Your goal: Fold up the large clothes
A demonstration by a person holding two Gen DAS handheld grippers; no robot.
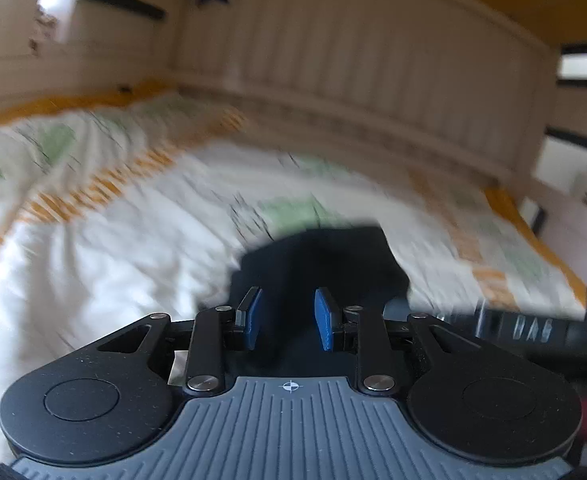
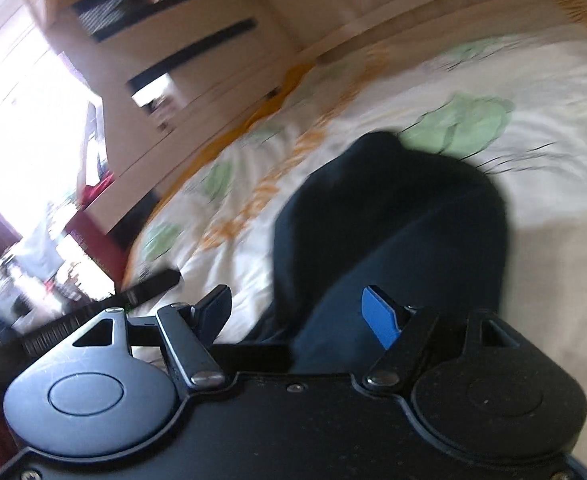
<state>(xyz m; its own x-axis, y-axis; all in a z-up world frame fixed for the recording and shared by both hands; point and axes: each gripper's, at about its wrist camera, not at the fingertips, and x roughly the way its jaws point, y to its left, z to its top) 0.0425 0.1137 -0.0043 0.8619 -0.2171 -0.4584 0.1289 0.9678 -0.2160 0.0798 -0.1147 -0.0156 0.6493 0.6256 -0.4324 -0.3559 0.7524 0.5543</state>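
Observation:
A dark navy garment (image 1: 325,264) lies bunched on the bed, just ahead of my left gripper (image 1: 287,318). The left gripper's blue pads stand apart, with the cloth in front of and between them but not pinched. In the right wrist view the same dark garment (image 2: 393,216) fills the middle and runs between the fingers of my right gripper (image 2: 301,316). The right gripper is wide open, nothing clamped. Both views are motion-blurred.
The bed has a white cover with green and orange prints (image 1: 113,200), also seen in the right wrist view (image 2: 513,92). A cream panelled headboard (image 1: 353,80) stands behind. Drawers (image 2: 197,64) and a bright window (image 2: 25,120) are at left. The other gripper's dark body (image 1: 533,328) is at right.

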